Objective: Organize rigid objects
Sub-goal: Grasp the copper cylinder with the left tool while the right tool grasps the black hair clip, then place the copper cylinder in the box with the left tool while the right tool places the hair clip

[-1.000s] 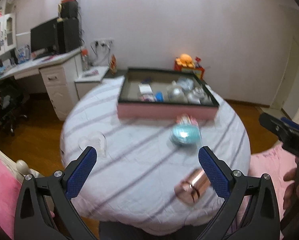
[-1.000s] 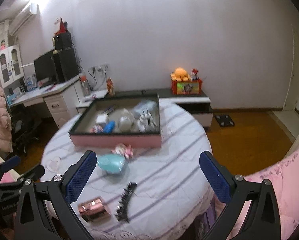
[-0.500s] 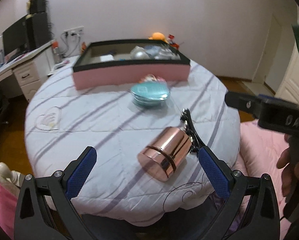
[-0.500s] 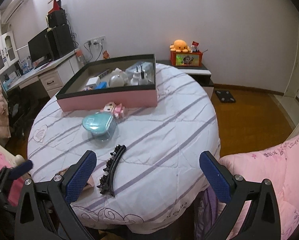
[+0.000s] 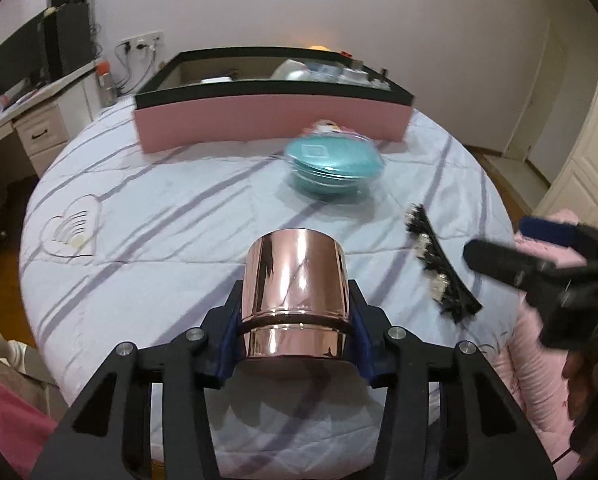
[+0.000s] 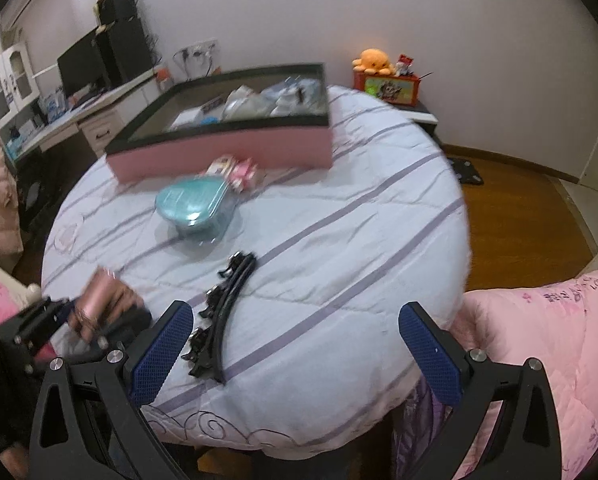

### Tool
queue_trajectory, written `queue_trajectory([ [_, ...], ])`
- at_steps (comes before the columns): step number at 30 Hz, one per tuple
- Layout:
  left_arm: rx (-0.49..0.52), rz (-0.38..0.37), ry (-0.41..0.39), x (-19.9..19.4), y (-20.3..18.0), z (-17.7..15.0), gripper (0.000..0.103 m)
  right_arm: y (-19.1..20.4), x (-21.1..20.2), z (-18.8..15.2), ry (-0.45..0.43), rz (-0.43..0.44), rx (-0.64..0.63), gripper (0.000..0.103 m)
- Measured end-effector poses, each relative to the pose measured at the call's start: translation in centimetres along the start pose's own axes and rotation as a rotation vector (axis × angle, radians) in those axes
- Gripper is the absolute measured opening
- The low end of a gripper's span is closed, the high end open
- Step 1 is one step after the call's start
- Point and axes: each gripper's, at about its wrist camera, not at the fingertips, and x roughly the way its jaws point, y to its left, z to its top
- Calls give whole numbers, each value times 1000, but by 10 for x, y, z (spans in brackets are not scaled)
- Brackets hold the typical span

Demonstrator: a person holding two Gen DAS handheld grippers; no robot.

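Closing on the rose-gold tin [image 5: 295, 292] at the near edge of the round table [image 5: 171, 216], the left gripper [image 5: 295, 344] has its blue pads against the tin's sides.

A second ago those jaws stood wide, the tin lying off to their right. The right gripper [image 6: 295, 356] gapes empty, the black hair clip [image 6: 219, 320] just inside its left finger.

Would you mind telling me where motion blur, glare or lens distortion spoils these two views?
Left wrist view: the shiny rose-gold metal canister is sharp but streaked with reflections, while the right gripper and the teal lidded bowl smear. Right wrist view: the canister and the pink box blur; the fisheye bends both.
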Motion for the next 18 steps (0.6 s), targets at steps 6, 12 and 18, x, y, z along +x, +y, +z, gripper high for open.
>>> queue_trajectory([
  [6,-54,23,-17,-1,16,0,47,28,21,-3,33,34,-68,94],
  [12,-66,38,-20,-2,21,4,47,40,28,-7,26,0,-120,50],
  [18,-74,43,-20,-3,25,9,47,33,21,-3,14,67,-100,19],
])
